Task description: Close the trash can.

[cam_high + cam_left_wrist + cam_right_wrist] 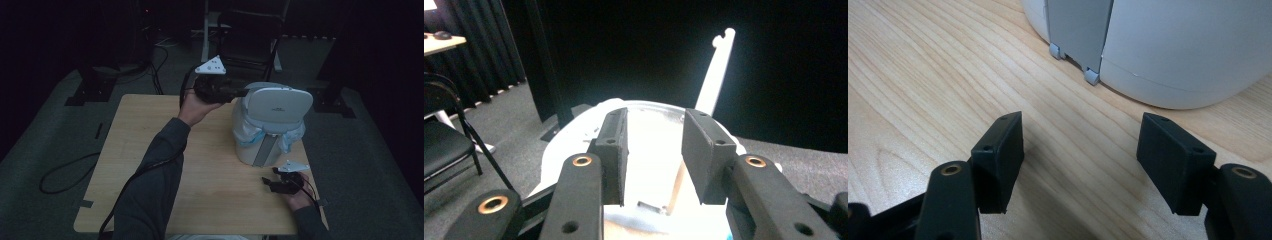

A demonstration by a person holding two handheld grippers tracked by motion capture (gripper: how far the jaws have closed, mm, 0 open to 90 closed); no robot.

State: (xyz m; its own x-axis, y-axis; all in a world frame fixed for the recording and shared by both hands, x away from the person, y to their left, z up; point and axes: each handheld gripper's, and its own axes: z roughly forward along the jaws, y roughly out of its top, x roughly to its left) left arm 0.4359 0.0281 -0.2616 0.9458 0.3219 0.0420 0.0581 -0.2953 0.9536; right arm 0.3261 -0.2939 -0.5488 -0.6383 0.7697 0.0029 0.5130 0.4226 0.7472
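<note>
Reaching from upper centre of the high view, left gripper (239, 93) at the rim of the white bin (265, 145), just left of its raised lid (276, 106). Jaws apart, nothing clamped; in the left gripper view, gripper (655, 150) pointing over the open mouth of the bin (574, 135), lid (719, 70) standing upright beyond and right of the jaws. Long axis of the lid running up-down, hinge side away from the claw. Plastic liner (249, 134) bunched and hanging over the rim under the lid. Left hand much the nearer to lid and rim, likely the one to push the lid shut or tuck the liner.

Moving right: right gripper (267, 183) low at lower right of the high view, resting near the table, just below the foot of the bin. Jaws wide apart, empty; in the right gripper view, gripper (1080, 145) facing the grey pedal strip (1079, 35) at upper centre, near but not touching.

Sitting on a light wooden table (150, 150), mostly bare. Dark room, grey carpet, black folding chair (250, 45) behind the table, cables (65, 172) on the floor at left.
</note>
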